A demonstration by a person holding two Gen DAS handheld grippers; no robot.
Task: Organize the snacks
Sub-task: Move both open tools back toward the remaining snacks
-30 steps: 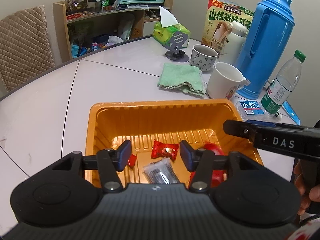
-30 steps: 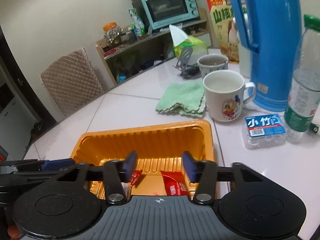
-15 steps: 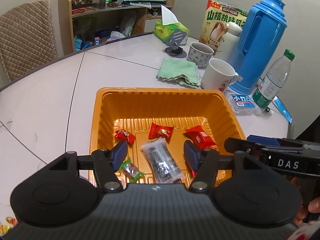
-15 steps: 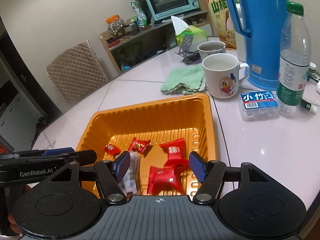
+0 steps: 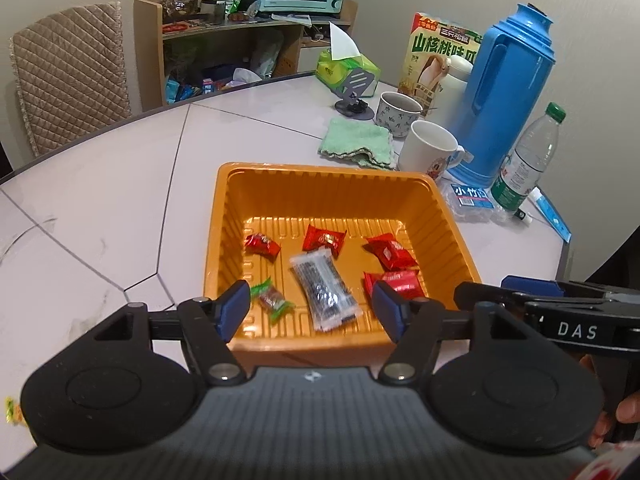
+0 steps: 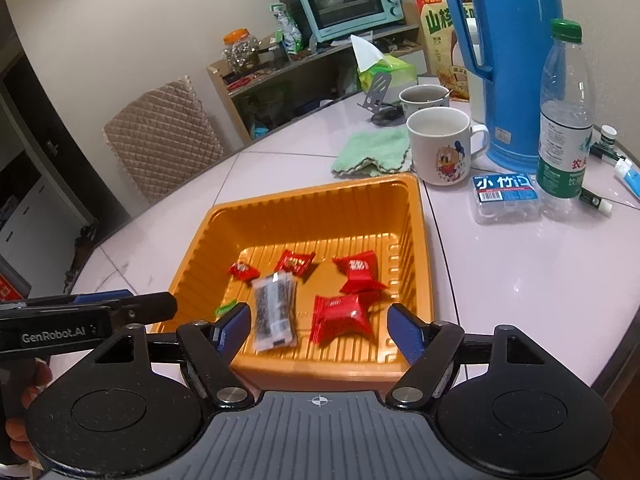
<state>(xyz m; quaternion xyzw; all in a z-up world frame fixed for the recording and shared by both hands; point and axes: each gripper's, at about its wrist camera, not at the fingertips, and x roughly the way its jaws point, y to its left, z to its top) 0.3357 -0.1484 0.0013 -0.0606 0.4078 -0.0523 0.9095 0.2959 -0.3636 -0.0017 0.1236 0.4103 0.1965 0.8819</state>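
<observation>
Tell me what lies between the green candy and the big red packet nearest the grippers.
The clear dark-speckled packet lies between the green candy and the red packet, in the left wrist view.

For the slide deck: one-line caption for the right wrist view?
Open right gripper above orange tray holding red snack packets and a clear packet.

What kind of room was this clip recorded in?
Most likely a home dining area or kitchen corner: a teal countertop toaster oven on a cluttered wooden shelf, a tall blue plastic thermos jug and cartoon-printed white ceramic mug on a pale round table.
</observation>
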